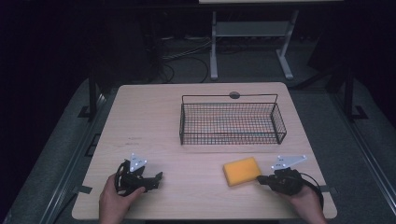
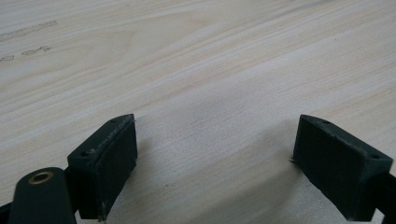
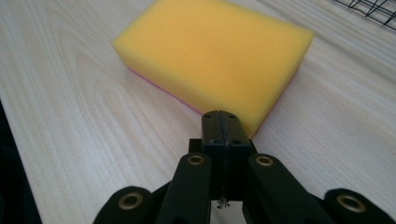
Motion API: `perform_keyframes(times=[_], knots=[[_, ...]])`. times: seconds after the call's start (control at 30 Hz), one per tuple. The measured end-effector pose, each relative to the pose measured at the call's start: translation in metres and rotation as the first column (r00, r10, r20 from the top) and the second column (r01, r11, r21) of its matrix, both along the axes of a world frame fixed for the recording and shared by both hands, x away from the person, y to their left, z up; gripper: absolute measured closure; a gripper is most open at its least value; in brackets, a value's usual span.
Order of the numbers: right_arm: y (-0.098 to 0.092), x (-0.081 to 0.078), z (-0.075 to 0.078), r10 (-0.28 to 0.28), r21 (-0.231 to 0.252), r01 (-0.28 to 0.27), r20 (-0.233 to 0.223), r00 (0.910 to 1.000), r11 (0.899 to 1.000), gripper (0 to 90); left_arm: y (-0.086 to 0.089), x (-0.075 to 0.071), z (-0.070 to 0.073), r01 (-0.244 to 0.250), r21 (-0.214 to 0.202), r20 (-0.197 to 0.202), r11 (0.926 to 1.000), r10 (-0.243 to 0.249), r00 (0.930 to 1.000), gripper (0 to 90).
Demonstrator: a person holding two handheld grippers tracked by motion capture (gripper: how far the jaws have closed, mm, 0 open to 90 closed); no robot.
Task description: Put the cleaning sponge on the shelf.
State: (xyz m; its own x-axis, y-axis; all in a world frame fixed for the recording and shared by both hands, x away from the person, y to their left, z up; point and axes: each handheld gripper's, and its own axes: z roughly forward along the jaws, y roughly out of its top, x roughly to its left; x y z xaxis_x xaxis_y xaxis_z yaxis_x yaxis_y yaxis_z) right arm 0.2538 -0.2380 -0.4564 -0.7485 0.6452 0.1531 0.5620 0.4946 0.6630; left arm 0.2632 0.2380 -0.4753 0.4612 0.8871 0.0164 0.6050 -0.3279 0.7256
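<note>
Yellow sponge [image 1: 241,171] flat on table, near black wire basket [image 1: 232,123].

Wire basket [image 3: 371,8] cut off at the right gripper view's corner; sponge's [image 3: 210,56] near corner hidden behind pressed-together jaws.

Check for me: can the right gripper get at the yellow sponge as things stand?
Probably yes: the right gripper sits just short of the yellow sponge, with nothing between them. Its jaws are pressed together, so they must open first.
</note>
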Motion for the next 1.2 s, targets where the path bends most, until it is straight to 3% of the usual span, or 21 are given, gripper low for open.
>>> perform_keyframes(times=[1.2], knots=[[0.003,0.035,-0.001,-0.031,-0.006,0.031,0.012,0.9995,1.000,89.9,0.000,0.000,0.000,0.000,0.001,-0.003,1.0000,0.000,1.0000,12.8]])
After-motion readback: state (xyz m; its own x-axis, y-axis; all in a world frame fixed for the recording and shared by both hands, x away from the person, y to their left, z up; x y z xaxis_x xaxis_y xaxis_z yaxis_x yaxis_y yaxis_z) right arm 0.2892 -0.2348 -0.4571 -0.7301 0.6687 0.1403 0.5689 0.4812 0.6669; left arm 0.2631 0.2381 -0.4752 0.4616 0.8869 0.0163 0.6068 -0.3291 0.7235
